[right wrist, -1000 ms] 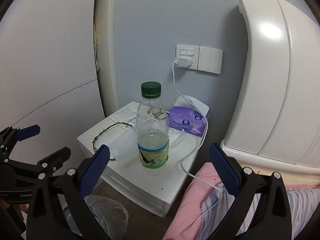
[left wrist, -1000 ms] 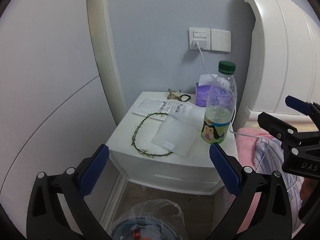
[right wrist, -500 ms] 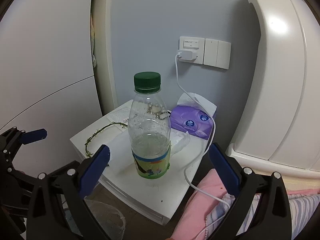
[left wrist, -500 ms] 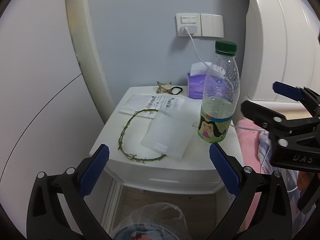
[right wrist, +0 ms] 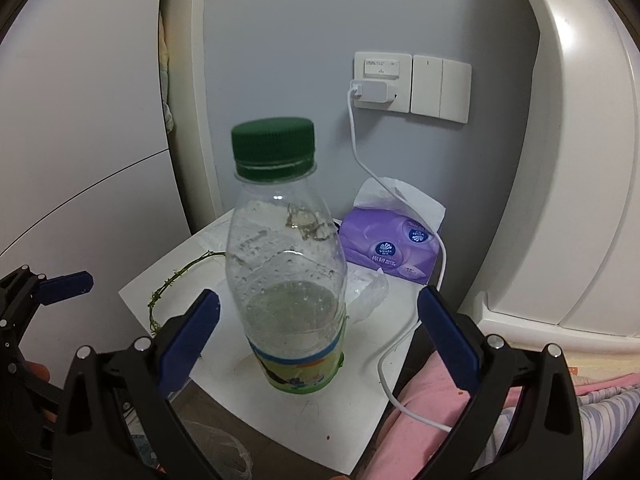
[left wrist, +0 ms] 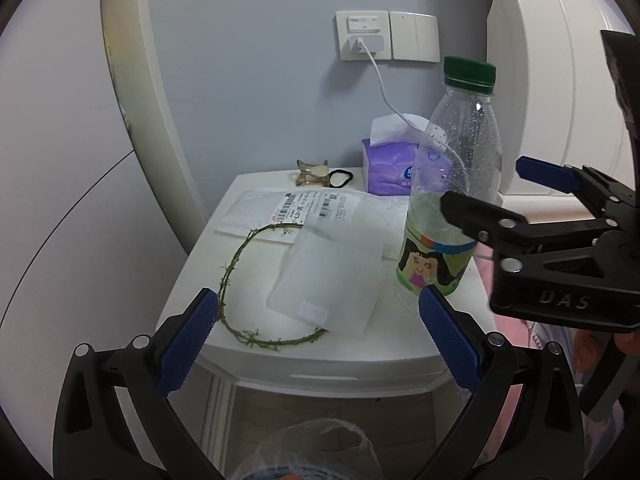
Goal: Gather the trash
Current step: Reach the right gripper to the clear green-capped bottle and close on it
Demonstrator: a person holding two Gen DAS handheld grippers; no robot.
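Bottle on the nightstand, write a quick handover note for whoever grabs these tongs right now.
Right tongs: open, straddling the plastic bottle at label height, not yet closed on it.
Left tongs: open and empty, over the front edge of the nightstand.
Bottle stands upright, capped, some liquid inside, at the nightstand's right front.
Also on top: clear plastic bag, labelled mailer, twig ring, tissue pack.
Lined bin sits on the floor below the nightstand.
Done: nothing collected from the top yet.
Left: grip the bottle, bin it, then probably the bag, mailer and twig.
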